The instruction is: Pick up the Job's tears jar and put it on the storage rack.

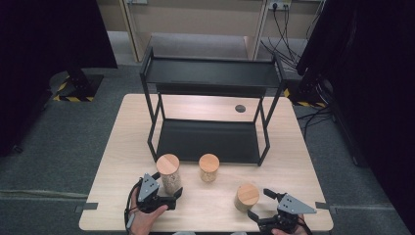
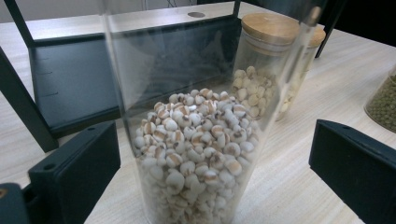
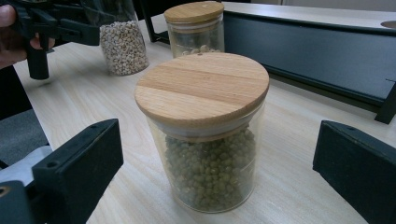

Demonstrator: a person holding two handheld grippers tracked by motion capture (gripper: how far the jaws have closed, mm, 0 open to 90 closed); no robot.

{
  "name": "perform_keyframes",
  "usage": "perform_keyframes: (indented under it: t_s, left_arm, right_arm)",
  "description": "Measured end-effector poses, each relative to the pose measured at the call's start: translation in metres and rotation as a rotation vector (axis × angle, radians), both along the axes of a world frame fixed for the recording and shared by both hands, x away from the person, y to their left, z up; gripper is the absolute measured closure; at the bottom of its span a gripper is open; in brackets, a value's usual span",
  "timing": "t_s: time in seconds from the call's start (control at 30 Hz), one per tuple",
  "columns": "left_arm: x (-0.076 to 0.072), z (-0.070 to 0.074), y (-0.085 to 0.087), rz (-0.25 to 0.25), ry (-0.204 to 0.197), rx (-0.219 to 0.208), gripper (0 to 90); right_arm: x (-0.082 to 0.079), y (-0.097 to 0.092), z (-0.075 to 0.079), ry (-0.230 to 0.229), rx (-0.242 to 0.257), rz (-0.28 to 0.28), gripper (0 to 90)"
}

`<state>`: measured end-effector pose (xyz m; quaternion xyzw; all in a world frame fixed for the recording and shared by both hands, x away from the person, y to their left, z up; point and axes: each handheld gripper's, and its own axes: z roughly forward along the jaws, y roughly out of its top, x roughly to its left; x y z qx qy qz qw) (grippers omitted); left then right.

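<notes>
Glass and pale wood are seen across the light wooden table (image 1: pixel 117 196) — three round clear jars, each capped with a flat bamboo lid, stand in front of a black metal two-tier rack (image 1: pixel 210 139). The tall jar (image 1: pixel 169 174) is filled roughly halfway with small cream, brown-marked grains, as shown in the left gripper view (image 2: pixel 196 154). It is bracketed by the left gripper (image 1: pixel 169 191), whose black, blocky jaws are spread wide on either side of the glass; no contact with the jar is seen. The middle jar (image 1: pixel 209 168) is set just beyond, near the rack's lower shelf, with pale grains inside.

Over at the right, the short jar (image 1: pixel 246 197) — packed with green, pea-like beads under a broad grained lid (image 3: pixel 201 86) — is lined up directly ahead of the right gripper (image 1: pixel 262 204). Those jaws are also held wide apart, the jar standing just ahead of the gap between them, and nothing is gripped.
</notes>
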<state>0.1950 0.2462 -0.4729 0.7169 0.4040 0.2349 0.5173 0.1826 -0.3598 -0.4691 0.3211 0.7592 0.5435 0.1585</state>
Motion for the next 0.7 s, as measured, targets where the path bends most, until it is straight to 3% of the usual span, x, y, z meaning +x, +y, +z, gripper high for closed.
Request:
perform_keyframes:
  t_s: [0.3, 0.7]
  left_arm:
    - [0.009, 0.002, -0.001, 0.008, 0.01, 0.005, 2.2]
    - [0.016, 0.004, -0.002, 0.008, -0.001, 0.018, 10.6]
  right_arm:
    - [0.0, 0.0, 0.0, 0.001, 0.001, -0.002, 2.0]
    - [0.001, 0.001, 0.0, 0.006, 0.002, 0.0, 2.0]
